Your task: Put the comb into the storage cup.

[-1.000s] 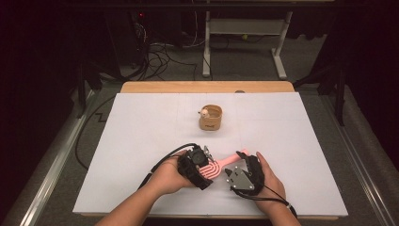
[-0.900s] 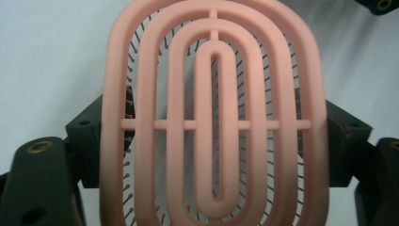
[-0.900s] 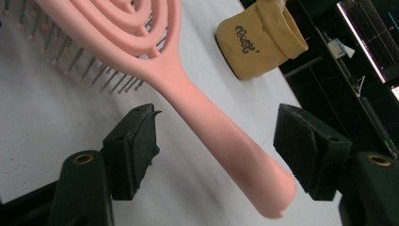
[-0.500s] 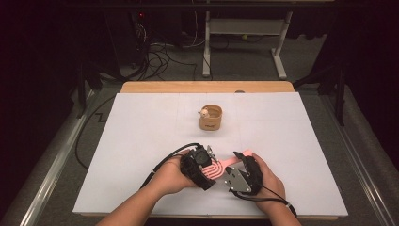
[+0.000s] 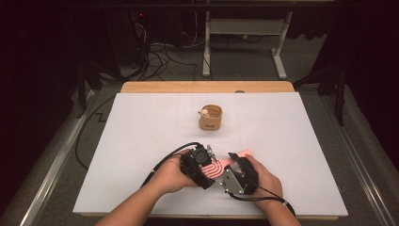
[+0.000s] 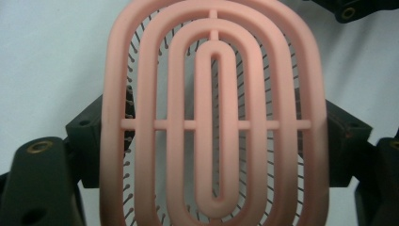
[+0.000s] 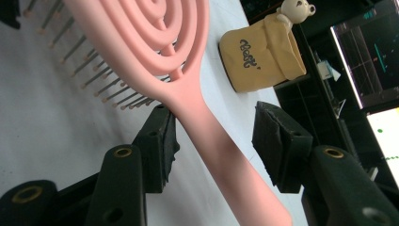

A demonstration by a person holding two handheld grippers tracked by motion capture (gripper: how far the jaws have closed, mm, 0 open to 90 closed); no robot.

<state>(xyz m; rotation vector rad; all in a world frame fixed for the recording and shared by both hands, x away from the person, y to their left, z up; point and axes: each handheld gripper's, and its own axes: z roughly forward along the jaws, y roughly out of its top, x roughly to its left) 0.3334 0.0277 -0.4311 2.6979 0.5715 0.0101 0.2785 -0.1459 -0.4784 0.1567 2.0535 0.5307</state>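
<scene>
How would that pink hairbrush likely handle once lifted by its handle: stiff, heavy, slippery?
The pink hairbrush is probably light, since its head is open rings. It looks stiff, keeping its shape across the left gripper. Its smooth tapered handle may slip between the pads of the right gripper, which have just been closing around it.

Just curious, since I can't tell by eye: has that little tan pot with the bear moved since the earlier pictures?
No. The tan pot stands at the same spot below the table's wooden edge.
</scene>
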